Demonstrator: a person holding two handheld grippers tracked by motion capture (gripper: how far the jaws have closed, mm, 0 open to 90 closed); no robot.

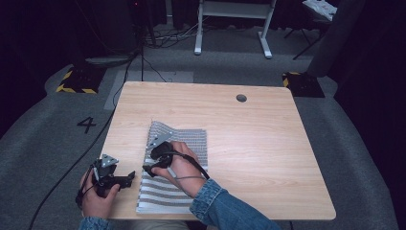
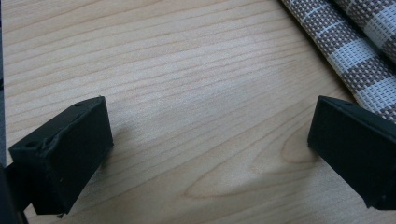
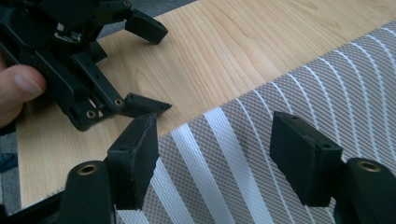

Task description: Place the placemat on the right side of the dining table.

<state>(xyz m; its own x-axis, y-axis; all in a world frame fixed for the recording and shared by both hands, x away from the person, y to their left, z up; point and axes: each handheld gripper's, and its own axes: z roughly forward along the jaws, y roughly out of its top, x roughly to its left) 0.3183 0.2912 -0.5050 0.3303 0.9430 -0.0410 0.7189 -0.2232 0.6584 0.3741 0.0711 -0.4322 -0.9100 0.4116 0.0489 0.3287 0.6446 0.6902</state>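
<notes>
Woven cloth: grey-brown placemat (image 1: 184, 143) with white stripes, lying near the front-left part of the table, its far-left edge rumpled and raised.
Tabletop: pale wood-grain table (image 1: 249, 129) with a round cable hole (image 1: 241, 98) towards the far side.
Left gripper (image 1: 130, 178): held low over bare wood just left of the placemat (image 2: 369, 56); jaws spread wide, nothing between them.
Right gripper (image 1: 147, 167): above the placemat's (image 3: 280, 93) left edge, facing the left gripper (image 3: 152, 65); jaws released, apart over the stripes, pads not pressing on the cloth.
Sleeve: blue denim cuff (image 1: 210, 199) on the right forearm, crossing the placemat's near end.
Floor: grey carpet (image 1: 57, 139) marked with a number 4 (image 1: 86, 124).
</notes>
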